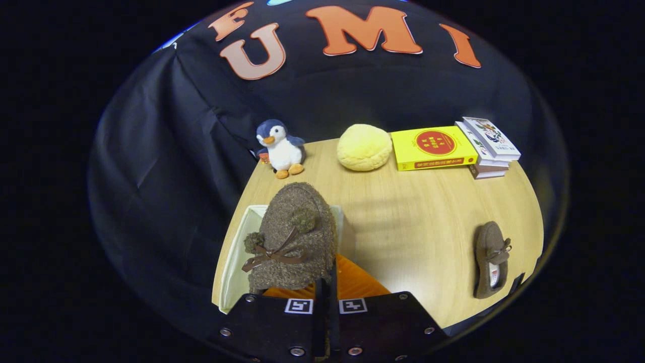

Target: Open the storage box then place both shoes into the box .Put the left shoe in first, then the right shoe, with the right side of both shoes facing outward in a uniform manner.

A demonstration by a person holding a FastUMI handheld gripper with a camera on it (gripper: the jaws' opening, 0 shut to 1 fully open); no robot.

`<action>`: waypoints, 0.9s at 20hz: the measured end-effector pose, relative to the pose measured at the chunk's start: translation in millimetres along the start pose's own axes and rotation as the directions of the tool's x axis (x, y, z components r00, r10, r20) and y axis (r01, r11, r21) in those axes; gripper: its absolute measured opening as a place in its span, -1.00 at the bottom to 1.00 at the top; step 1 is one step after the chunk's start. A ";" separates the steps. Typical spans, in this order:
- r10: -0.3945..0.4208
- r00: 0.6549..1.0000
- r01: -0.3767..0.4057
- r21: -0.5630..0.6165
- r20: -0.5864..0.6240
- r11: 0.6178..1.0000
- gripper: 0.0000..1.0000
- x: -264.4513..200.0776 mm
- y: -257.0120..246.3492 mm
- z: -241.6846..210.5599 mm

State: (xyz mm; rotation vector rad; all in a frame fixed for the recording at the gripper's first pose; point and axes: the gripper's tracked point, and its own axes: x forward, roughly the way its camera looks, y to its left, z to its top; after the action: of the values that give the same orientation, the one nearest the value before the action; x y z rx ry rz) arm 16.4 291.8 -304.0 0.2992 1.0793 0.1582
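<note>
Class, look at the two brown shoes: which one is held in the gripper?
The shoe with pom-poms, held by the gripper above the open storage box. The other shoe lies alone on the table.

Tongs [327,282] enter view from bottom centre, pointing forward and down. Two fingers [347,282] drawn close together, narrow dark slit between them at mount. Finger tips pinch rear edge of shoe [295,237]; both fingers press on it, shoe carried ahead of tips, toe pointing away. Mount plates sit side by side, level, each bearing one square marker near inner edge. No tilt apparent between the two halves. Hand holding tongs out of sight behind mount.
</note>
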 end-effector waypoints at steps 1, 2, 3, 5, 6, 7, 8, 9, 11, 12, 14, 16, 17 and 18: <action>0.002 1.000 -0.002 -0.001 -0.012 1.000 -0.91 6.4 11.3 -4.0; 0.000 1.000 0.000 -0.002 -0.026 1.000 -0.91 14.1 20.1 -8.3; -0.005 0.999 0.005 -0.002 -0.038 1.000 -0.91 22.3 26.7 -13.3; -0.014 0.997 0.015 0.005 -0.071 1.000 -0.91 36.9 37.8 -25.2; -0.016 0.996 0.017 0.011 -0.088 1.000 -0.91 43.1 42.2 -30.5; -0.018 0.994 0.020 0.019 -0.104 1.000 -0.91 49.5 46.6 -36.5; -0.023 0.993 0.027 0.026 -0.118 0.999 -0.91 55.0 48.7 -41.1; -0.029 0.991 0.034 0.033 -0.133 0.999 -0.91 60.2 50.3 -45.7; -0.016 0.988 0.023 0.045 -0.156 0.999 -0.87 68.2 57.9 -53.7; 0.008 0.985 0.002 0.054 -0.174 0.999 -0.83 70.3 64.0 -58.5; 0.056 0.978 -0.044 0.065 -0.201 0.997 -0.66 70.1 72.4 -66.6; 0.103 0.973 -0.091 0.068 -0.209 0.994 -0.40 66.4 77.0 -68.9; 0.119 0.972 -0.109 0.062 -0.202 0.992 -0.22 62.1 75.8 -66.1; 0.136 0.972 -0.127 0.061 -0.191 0.990 -0.15 56.5 73.1 -62.3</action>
State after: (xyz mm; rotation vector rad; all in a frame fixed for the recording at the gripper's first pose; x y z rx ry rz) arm -11.0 386.7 -355.7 0.4057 1.2591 0.2847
